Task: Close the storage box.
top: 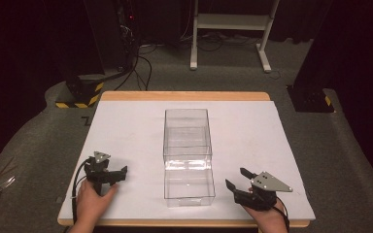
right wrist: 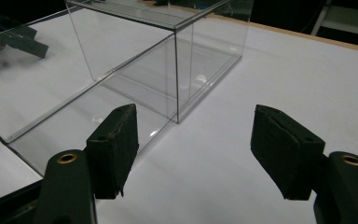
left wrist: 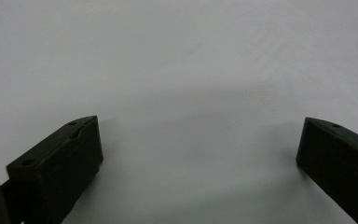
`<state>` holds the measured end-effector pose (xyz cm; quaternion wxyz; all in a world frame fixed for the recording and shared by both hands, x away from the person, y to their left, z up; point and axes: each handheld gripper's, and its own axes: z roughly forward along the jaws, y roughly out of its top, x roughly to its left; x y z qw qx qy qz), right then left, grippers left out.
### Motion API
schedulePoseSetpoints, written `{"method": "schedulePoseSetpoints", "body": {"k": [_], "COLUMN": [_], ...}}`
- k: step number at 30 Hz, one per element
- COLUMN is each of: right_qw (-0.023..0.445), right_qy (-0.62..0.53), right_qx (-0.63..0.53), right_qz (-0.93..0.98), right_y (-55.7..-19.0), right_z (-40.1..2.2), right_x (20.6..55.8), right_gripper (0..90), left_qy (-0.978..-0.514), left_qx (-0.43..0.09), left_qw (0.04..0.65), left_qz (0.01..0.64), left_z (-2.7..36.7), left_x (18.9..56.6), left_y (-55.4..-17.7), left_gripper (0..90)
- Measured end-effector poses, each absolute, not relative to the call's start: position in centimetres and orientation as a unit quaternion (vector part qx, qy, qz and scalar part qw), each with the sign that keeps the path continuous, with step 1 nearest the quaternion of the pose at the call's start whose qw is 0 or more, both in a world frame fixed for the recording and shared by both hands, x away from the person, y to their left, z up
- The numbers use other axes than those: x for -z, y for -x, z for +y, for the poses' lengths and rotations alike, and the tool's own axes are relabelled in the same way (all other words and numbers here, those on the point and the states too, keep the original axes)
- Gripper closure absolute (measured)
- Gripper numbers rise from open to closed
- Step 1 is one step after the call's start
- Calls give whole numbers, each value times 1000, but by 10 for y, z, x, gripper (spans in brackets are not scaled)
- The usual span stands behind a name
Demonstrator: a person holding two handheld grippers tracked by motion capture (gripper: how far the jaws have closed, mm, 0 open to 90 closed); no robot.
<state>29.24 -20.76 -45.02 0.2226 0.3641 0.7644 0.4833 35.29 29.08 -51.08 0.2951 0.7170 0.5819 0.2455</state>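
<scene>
Clear box [top: 188,155] on white worktop [top: 272,141] between both tools, left tool [top: 110,175] open and empty, right tool [top: 238,180] open, box just ahead-left of it

We see a clear plastic box [top: 188,158] ahead of our right gripper's fingers [right wrist: 114,144], its walls smooth and glossy, catching small glints. Those fingers carry matt black pads with a rough, slightly frayed face, on smooth black plastic arms with brass-coloured eyelets. The left gripper [left wrist: 198,154] has matt black plastic fingers. Beneath both lies a matt white sheet [top: 126,126], smooth, on a table [top: 184,95] edged in pale wood.
</scene>
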Motion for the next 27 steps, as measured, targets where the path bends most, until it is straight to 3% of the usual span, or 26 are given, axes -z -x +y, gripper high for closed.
{"method": "schedulePoseSetpoints", "body": {"k": [27], "right_qw": [170], "right_qy": [-300], "right_qx": [-516], "right_qz": [784], "right_y": [-269], "right_z": [-175], "right_x": [442], "right_gripper": [280], "left_qy": [-717], "left_qx": [-245], "left_qw": [295], "left_qz": [582], "left_z": [291], "left_x": [511], "left_y": [-353], "left_gripper": [5]}}
